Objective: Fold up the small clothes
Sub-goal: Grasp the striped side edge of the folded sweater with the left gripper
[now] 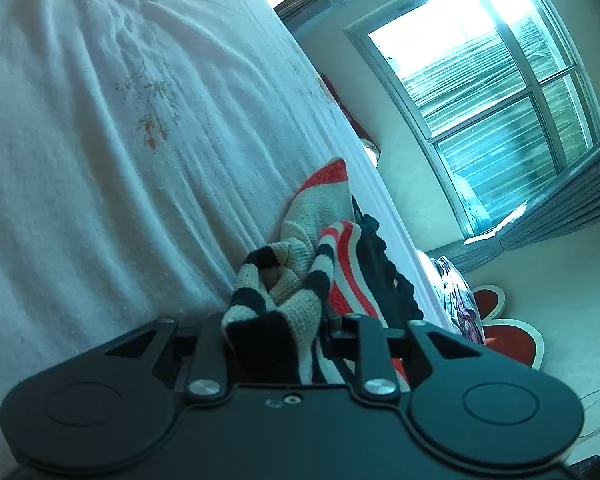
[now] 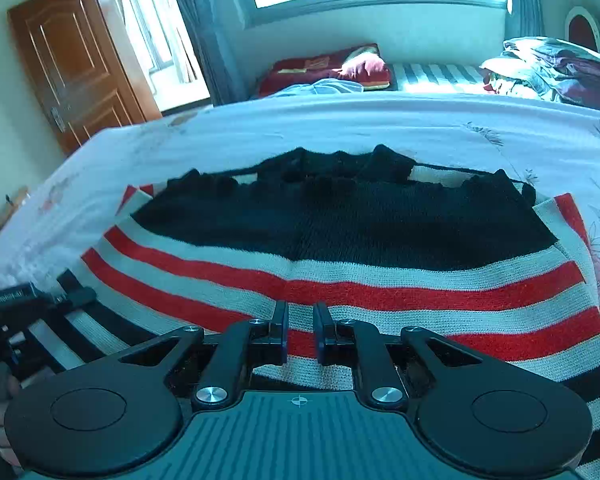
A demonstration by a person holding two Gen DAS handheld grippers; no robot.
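The striped knit sweater [image 2: 340, 264] lies flat on the bed [image 2: 340, 124], its stripes running crosswise ahead of the right gripper [image 2: 300, 332], jaws nearly together pinching its near hem, while the left gripper [image 1: 284, 344] pinches the bunched sleeve.

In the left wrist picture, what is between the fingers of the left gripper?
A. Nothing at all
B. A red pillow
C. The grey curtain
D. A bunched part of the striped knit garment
D: the left gripper has bunched black-and-cream knit of the striped garment gathered between its fingers.
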